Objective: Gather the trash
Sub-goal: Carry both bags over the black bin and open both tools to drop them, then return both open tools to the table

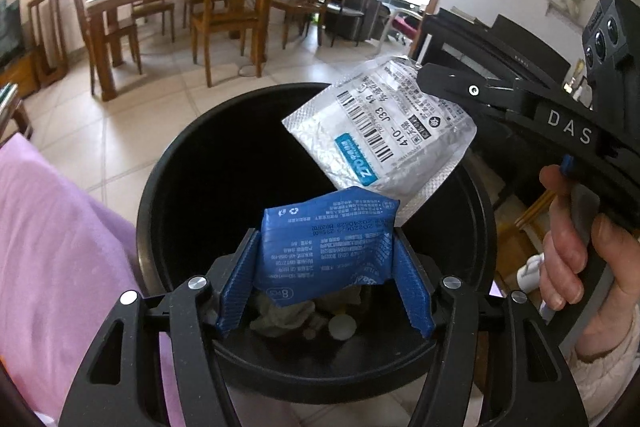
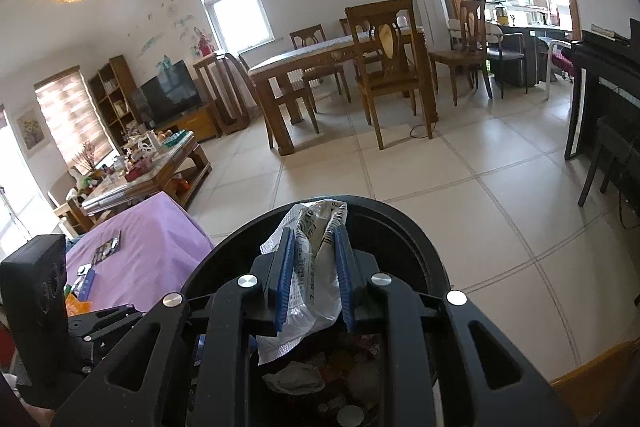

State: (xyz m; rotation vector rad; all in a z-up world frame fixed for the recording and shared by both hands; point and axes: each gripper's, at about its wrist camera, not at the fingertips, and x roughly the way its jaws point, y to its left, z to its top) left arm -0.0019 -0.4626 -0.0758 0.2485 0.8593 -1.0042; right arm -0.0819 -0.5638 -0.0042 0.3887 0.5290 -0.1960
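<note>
Your left gripper (image 1: 326,279) is clamped on the blue packet (image 1: 326,247), blue pads pressing both its sides, held right over the open mouth of the black bin (image 1: 160,195). Packet is crumpled, white print on it, lower edge hanging into the bin opening.

Your right gripper (image 2: 314,267) is closed on the silver mailer (image 2: 312,291), pads pinching it so the bag folds between them; part of it hangs below the pads, part sticks up past the tips. In the left view the mailer (image 1: 380,135) hangs tilted above the bin's far right side, shipping label with barcodes facing the camera, its lower edge just behind the blue packet's top corner. Your right hand (image 1: 576,259) shows on the handle at the right edge of that view.

Inside the bin: crumpled tissue (image 1: 280,315), a white round piece (image 1: 342,327) and other scraps at the bottom.

Left of the bin, touching or just beside it, a purple cloth (image 2: 152,239) covers a surface with a few small items on it.

Beyond: tiled floor (image 2: 460,187), a wooden dining table (image 2: 304,63) with chairs around it, a coffee table (image 2: 160,163) cluttered with stuff, a TV (image 2: 172,91), a dark piano (image 2: 600,83) at the right, windows on the far wall.
</note>
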